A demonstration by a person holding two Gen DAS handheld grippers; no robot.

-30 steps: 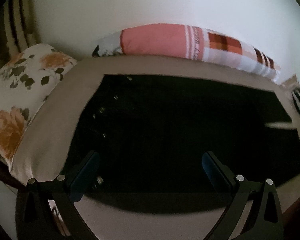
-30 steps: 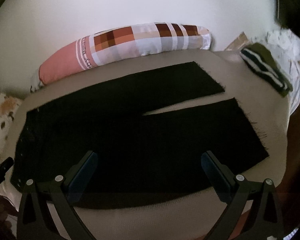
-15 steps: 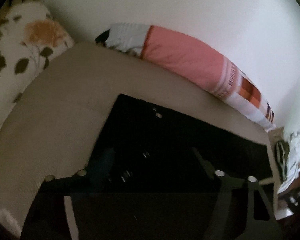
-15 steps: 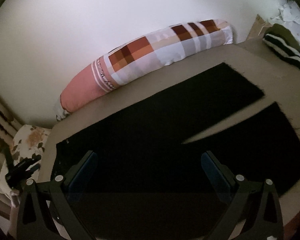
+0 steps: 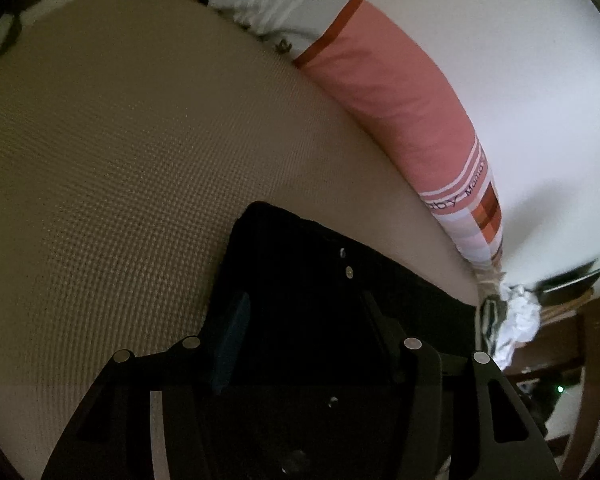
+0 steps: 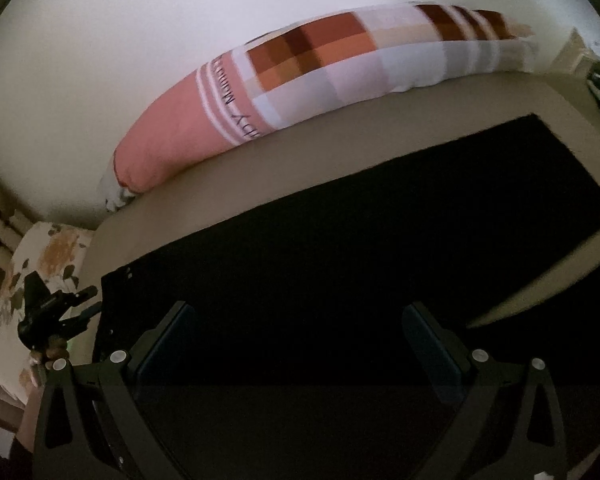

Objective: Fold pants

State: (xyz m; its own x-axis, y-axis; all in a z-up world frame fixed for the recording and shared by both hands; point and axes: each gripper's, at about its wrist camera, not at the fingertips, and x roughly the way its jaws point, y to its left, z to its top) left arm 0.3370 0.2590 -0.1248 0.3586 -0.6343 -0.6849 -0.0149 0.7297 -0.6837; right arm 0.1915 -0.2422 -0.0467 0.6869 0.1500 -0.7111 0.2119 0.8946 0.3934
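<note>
One pair of black pants (image 6: 340, 264) lies flat on a beige bed (image 5: 120, 160), its two legs split apart at the far end, as the left gripper (image 5: 304, 320) and right gripper (image 6: 300, 336) hover over it, jaws wide open and empty, beside one long pink-and-plaid pillow (image 6: 300, 80).

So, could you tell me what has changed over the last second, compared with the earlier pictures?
Both grippers have come down toward the near edge of the black pants. The left gripper swung toward the waistband corner, its open fingers now over the fabric; the right gripper closed in over the middle, also open. Nothing is gripped yet. The pants still lie flat on the beige bed, the long pillow unmoved.
</note>
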